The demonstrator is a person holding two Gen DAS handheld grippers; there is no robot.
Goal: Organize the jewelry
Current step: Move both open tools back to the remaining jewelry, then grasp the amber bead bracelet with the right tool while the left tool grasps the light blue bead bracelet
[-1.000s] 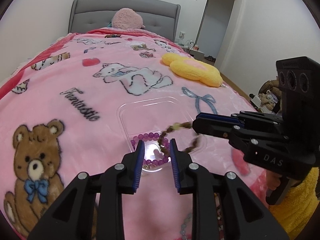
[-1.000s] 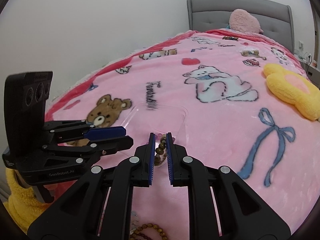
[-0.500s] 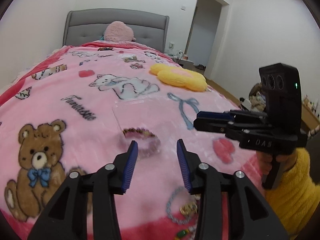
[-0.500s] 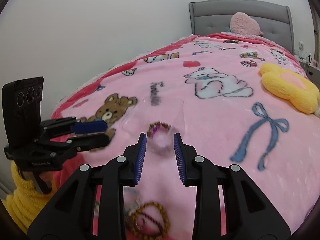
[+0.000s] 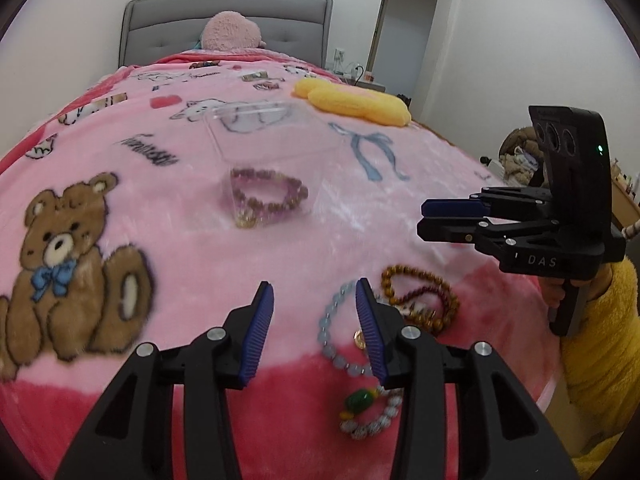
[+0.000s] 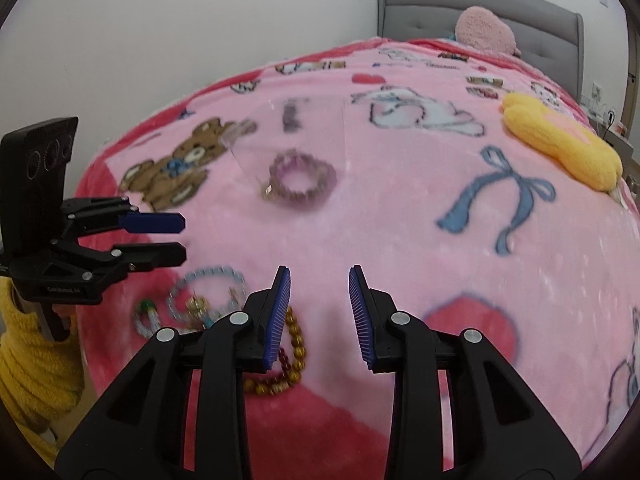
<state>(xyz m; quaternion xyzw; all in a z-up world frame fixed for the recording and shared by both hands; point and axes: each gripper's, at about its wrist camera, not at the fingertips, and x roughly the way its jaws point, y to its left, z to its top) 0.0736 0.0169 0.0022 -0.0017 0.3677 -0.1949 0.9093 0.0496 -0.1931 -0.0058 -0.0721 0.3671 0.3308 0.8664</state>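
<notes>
Pink blanket (image 5: 168,240), boxed bracelets (image 5: 268,196) (both grippers empty)

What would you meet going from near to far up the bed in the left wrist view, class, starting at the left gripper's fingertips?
left gripper → pale blue bead bracelet → purple bead bracelet inside the clear plastic box → pink plush pillow → grey headboard

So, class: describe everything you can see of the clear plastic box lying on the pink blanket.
The clear plastic box is a shallow, see-through container, open, resting on the pink blanket mid-bed. Its walls show only as faint glossy edges, so the blanket's print reads through them. Inside, at the near end, lie beaded bracelets, purple and brownish, seemingly overlapping, with a small gold-looking charm. Both grippers are apart from it; motion blur hides finer detail.
</notes>
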